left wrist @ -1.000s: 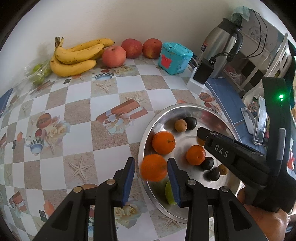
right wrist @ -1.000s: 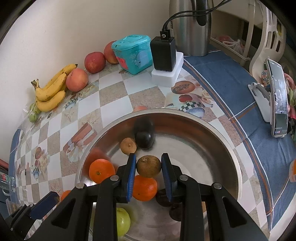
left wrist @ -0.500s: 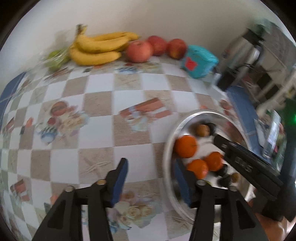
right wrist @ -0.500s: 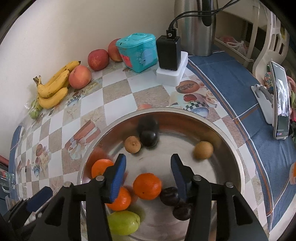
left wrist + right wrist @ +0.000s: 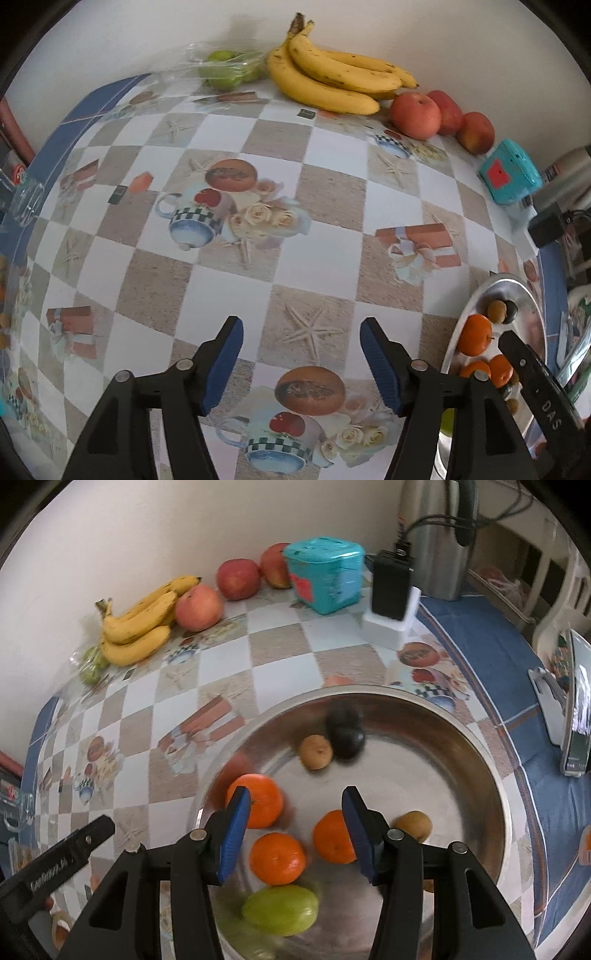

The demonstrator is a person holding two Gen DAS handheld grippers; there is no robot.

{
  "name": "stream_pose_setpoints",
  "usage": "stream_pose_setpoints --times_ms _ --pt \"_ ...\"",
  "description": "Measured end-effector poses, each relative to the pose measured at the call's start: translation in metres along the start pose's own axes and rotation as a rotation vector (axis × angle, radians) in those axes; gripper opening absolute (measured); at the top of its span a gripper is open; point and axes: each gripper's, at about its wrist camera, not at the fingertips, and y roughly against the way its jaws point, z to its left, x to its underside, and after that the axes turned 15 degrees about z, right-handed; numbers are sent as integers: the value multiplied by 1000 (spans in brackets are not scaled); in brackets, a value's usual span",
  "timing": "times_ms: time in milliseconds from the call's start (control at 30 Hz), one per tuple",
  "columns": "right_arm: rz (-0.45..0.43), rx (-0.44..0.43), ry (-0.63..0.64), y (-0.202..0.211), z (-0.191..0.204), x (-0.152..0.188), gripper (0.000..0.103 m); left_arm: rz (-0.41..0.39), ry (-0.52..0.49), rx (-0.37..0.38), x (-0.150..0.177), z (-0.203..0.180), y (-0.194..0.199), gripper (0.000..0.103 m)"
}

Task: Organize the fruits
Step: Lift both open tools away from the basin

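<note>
A steel bowl (image 5: 480, 746) holds three oranges (image 5: 277, 857), a green fruit (image 5: 280, 909), two brown fruits (image 5: 314, 751) and a dark plum (image 5: 346, 738). My right gripper (image 5: 295, 830) is open and empty just above the oranges. My left gripper (image 5: 301, 363) is open and empty over the checked tablecloth, left of the bowl (image 5: 480, 291). Bananas (image 5: 328, 79), three red apples (image 5: 415, 114) and bagged green fruits (image 5: 225, 70) lie along the far wall.
A teal box (image 5: 325, 574), a black charger on a white block (image 5: 391, 602) and a steel kettle (image 5: 436, 535) stand behind the bowl. A phone on a stand (image 5: 574, 709) is at the right on the blue cloth.
Both grippers opened and dropped their fruit into the bowl: the left an orange, the right a brown fruit. The left gripper then swung left, away from the bowl, over the tablecloth.
</note>
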Motion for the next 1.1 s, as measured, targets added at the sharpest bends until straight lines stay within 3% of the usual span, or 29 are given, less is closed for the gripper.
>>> stream_pose_setpoints --times_ms 133,233,333,400,600,733,1000,1100 --pt "2 4 16 1 5 1 53 4 7 -4 -1 1 -1 73" --pt "2 15 24 1 6 1 54 -2 7 -10 0 1 0 82" --pt "5 36 31 -1 7 1 79 -8 7 -28 0 1 0 95" --pt "8 37 37 -3 7 1 79 -8 13 -50 0 2 -2 103" --pt "9 56 67 -5 12 2 80 -3 23 -87 -1 6 -6 103" --pt "12 76 81 -9 16 4 97 -12 13 -108 0 6 -5 103" --pt "3 49 99 -7 22 9 97 -45 -15 -153 -2 7 -1 103" --pt "2 46 101 -6 24 14 97 -70 2 -238 -1 9 0 103"
